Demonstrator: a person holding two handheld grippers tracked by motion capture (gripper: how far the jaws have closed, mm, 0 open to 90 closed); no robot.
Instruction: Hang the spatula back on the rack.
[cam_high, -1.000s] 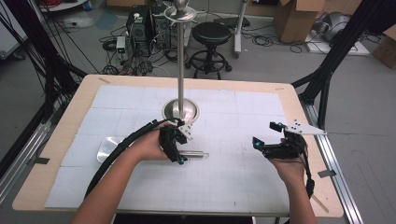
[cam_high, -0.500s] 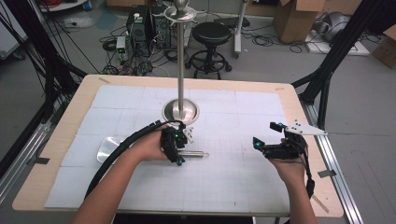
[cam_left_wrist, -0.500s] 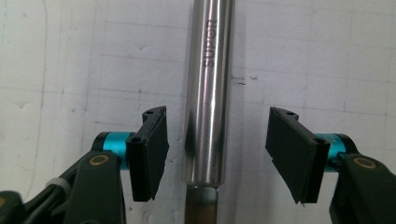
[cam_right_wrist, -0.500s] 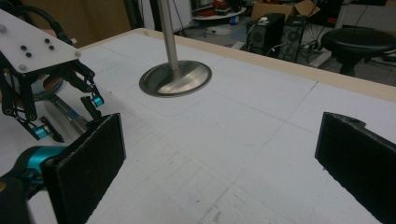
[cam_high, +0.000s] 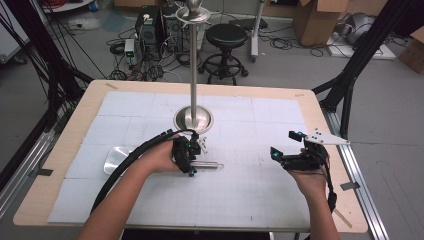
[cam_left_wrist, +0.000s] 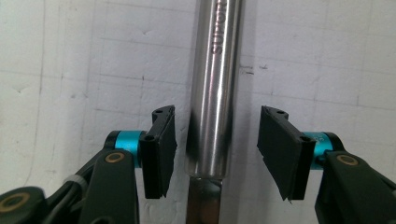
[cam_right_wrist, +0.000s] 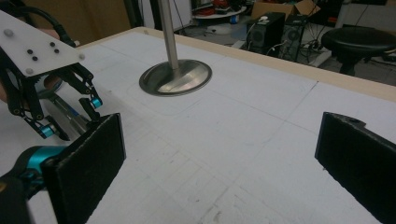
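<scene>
I am bringing my left tool down over the shiny steel cylindrical handle lying flat on the white gridded worktop, left of centre. Its jaws have just been closing and are standing either side of the handle, with a gap still showing on both sides. The handle's flat shiny blade end is lying to the left, beyond my wrist. Just beyond stands a tall steel pole on a round base. My right tool, wide open and holding nothing, is hovering well apart on the right.
</scene>
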